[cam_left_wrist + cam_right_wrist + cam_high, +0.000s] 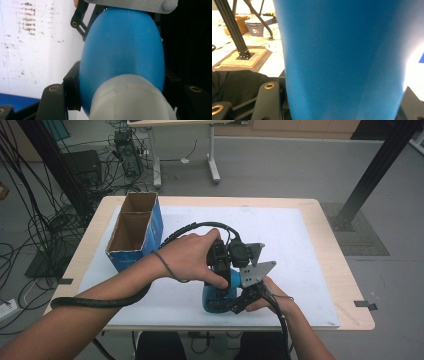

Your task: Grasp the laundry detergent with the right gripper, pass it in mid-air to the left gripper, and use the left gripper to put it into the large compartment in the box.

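bottle: one blue plastic bottle [214,297] with a translucent white cap [130,100], at the near edge of the table's white mat [300,250], between my two grippers.
left gripper: my left gripper [223,270] comes down on the bottle from above; in the left gripper view its black jaws are pressed onto the bottle's neck end, just past the cap, one each side.
right gripper: my right gripper [245,300] is pinching the bottle's blue body; in the right gripper view the jaws sit tight against it on both sides.
box: one blue cardboard box [136,232] with a divider, so two compartments, top open, at the far left of the mat, well apart from the bottle. As far as I can see into it, both compartments look empty.
done: bottle is gripped at both ends.
left: my read is a cap job, body braced by the right, left working at the cap end. Cap looks seated, so unscrewing not done. Can't tell whether the box comes into it after.
count: 1 bottle, 1 cap, 1 box with 2 compartments, 2 grippers, 1 mat.
risk: smooth round body, could spin inside the right jaws if I twist hard.
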Action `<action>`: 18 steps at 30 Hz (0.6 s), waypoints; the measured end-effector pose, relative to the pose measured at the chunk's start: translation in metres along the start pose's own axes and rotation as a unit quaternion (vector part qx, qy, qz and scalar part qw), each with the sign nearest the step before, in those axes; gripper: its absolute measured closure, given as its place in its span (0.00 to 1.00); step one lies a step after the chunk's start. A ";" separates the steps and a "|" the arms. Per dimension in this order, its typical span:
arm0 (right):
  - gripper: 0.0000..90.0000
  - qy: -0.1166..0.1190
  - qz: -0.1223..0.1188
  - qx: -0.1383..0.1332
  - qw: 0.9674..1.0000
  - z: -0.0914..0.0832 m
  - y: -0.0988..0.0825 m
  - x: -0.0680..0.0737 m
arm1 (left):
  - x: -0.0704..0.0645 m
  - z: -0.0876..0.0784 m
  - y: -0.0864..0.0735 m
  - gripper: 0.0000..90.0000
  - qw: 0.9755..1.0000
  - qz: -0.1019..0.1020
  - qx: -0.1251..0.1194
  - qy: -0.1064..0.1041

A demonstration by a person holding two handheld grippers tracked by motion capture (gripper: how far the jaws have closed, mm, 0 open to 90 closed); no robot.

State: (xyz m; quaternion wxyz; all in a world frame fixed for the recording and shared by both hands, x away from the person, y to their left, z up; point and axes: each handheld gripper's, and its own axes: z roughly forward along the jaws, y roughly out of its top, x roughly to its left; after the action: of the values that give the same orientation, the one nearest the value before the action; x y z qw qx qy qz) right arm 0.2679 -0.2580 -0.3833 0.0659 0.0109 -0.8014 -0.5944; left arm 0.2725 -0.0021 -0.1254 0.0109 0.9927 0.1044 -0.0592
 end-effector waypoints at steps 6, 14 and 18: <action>0.42 -0.007 0.004 -0.015 1.000 -0.001 -0.005 0.002 | 0.001 0.002 0.001 0.42 1.000 -0.005 0.001 0.001; 0.31 -0.008 0.015 -0.013 1.000 -0.004 -0.008 0.003 | 0.004 0.004 0.002 0.42 1.000 -0.007 0.007 -0.003; 0.19 -0.015 0.042 -0.009 0.999 -0.004 -0.011 0.003 | 0.003 0.005 -0.001 0.42 1.000 -0.006 -0.001 0.002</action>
State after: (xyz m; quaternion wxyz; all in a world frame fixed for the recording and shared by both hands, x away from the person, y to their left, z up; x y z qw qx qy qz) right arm 0.2646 -0.2655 -0.3925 0.0794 -0.0324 -0.7964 -0.5986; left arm 0.2744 -0.0009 -0.1308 0.0116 0.9922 0.1101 -0.0575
